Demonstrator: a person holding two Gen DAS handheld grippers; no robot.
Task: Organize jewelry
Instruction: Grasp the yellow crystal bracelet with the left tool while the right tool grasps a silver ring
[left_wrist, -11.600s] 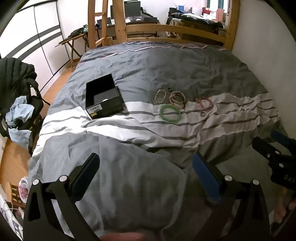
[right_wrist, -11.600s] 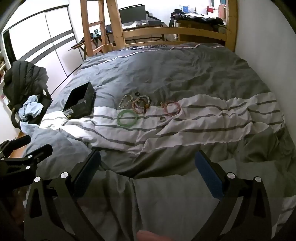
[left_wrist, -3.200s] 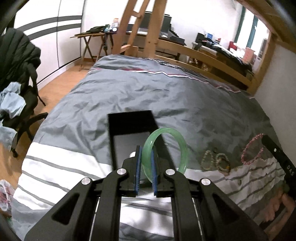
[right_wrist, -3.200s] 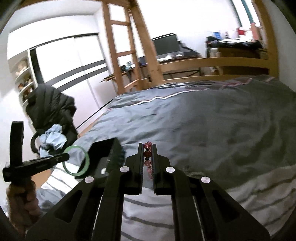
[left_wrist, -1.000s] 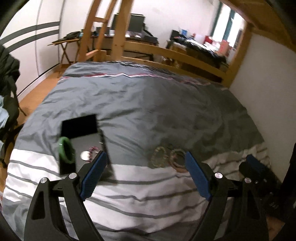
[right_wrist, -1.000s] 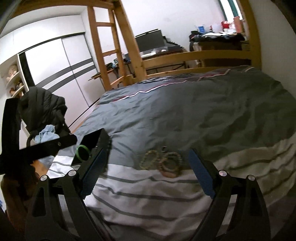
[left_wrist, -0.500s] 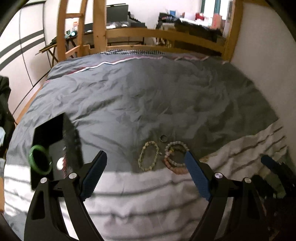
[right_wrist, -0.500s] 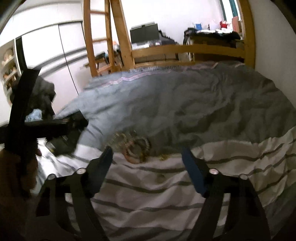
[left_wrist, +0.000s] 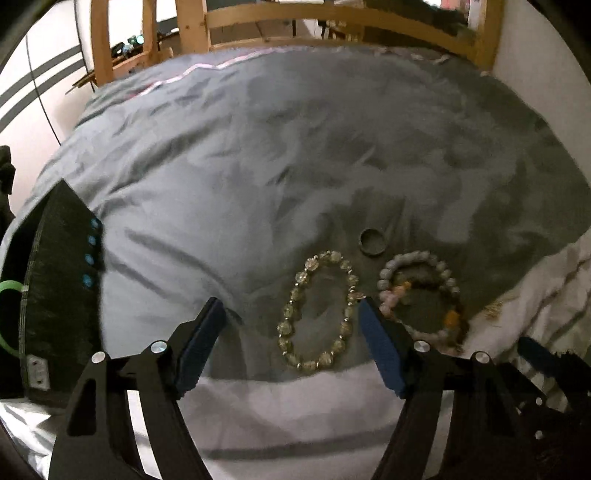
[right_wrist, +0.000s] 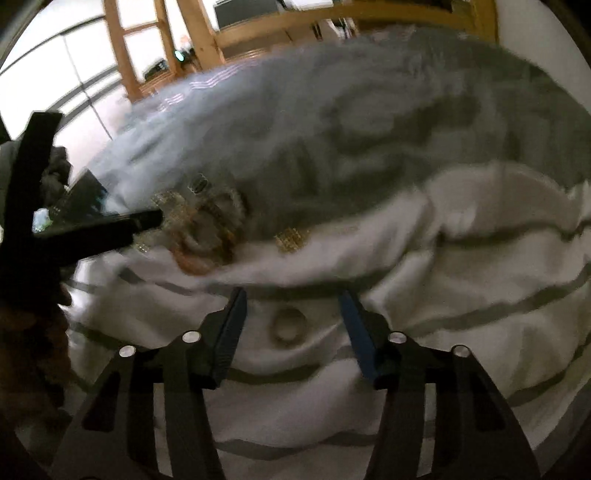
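Left gripper (left_wrist: 288, 314) fingers wide, hovering over clear bead bracelet (left_wrist: 317, 310) on bed (left_wrist: 258, 147). Right gripper (right_wrist: 293, 321) fingers wide around small ring (right_wrist: 288, 328) on white stripe. Green bangle (left_wrist: 9, 317) in black box (left_wrist: 55, 288) by bed's left edge.

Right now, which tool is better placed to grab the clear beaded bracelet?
The left tool. Its open fingers already point at the clear beaded bracelet, which lies just ahead between them. The right tool is also open, but it frames a small ring on the white stripe instead.
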